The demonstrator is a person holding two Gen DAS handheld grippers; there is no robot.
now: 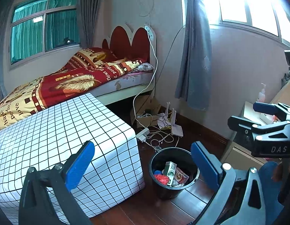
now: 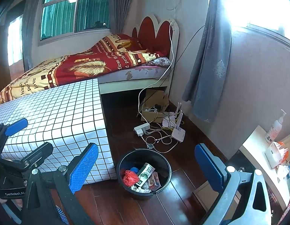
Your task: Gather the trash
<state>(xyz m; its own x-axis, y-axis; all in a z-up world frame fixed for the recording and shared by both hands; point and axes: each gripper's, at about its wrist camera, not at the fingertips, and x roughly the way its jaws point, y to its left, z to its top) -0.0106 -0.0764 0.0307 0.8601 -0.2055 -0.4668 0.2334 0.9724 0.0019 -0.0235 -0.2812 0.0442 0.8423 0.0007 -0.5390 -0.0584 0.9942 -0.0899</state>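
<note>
Two grippers, left (image 1: 143, 165) and right (image 2: 146, 166), are held wide-jawed, empty, above a black bin (image 2: 144, 174) filled with a red bag (image 2: 130, 177) and cartons (image 2: 146, 173).

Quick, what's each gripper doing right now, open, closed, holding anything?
Left gripper: open, holding nothing.
Right gripper: open, holding nothing.

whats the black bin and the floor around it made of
Bin: looks like moulded plastic, smooth and slightly glossy, with a thin rolled rim. Floor: dark reddish wood or wood-look planks, polished; seams show and window light reflects off it.
</note>
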